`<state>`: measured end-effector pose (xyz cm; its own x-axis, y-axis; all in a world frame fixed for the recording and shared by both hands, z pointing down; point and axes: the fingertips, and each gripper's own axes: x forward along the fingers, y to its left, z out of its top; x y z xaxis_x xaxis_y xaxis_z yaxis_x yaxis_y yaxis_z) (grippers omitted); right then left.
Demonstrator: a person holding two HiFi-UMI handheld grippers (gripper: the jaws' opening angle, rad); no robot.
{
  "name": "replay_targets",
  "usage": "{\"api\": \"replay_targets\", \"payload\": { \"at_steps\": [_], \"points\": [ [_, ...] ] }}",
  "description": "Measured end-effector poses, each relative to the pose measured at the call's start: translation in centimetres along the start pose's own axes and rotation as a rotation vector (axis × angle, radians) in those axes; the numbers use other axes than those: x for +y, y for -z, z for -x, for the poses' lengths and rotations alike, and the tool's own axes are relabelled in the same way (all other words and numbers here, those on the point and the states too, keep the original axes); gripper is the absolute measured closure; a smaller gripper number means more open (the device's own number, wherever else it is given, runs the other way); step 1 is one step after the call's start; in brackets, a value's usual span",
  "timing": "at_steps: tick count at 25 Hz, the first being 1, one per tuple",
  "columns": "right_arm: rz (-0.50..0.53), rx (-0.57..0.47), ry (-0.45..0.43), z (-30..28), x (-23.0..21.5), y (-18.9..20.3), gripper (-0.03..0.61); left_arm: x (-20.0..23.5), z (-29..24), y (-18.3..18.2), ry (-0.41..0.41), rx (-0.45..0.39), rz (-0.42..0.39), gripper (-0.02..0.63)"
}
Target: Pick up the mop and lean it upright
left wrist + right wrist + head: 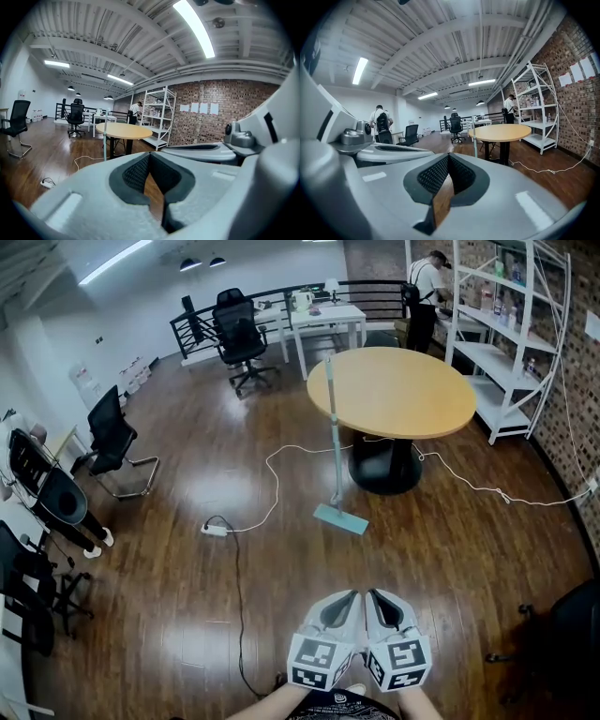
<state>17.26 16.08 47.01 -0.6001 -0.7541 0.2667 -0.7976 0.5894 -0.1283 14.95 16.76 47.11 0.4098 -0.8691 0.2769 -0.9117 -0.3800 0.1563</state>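
The mop stands upright on the wooden floor, its pale green handle (333,427) leaning against the near edge of the round wooden table (394,390) and its flat head (340,518) resting on the floor. The handle also shows thin and far off in the left gripper view (105,138) and in the right gripper view (474,140). My left gripper (345,604) and right gripper (377,602) are side by side at the bottom, well short of the mop. Both are shut, with nothing between the jaws (149,157) (448,157).
A white power strip (215,530) and cables trail over the floor left of the mop. Office chairs (114,442) stand at the left and back. White shelving (511,343) lines the brick wall, with a person (424,301) beside it. A black chair (562,643) is at the lower right.
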Motion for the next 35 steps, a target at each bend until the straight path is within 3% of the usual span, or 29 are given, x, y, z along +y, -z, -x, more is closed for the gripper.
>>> {"api": "replay_targets", "payload": {
  "at_steps": [19,35],
  "points": [
    [0.005,0.019,0.019,-22.2,-2.6,-7.7,0.578,18.3,-12.9,-8.9,0.034,-0.041,0.016,0.611],
    [0.005,0.012,-0.002,-35.1,-4.7,-10.5,0.578,28.3,-19.9,-10.7,0.015,-0.029,0.052,0.611]
  ]
}}
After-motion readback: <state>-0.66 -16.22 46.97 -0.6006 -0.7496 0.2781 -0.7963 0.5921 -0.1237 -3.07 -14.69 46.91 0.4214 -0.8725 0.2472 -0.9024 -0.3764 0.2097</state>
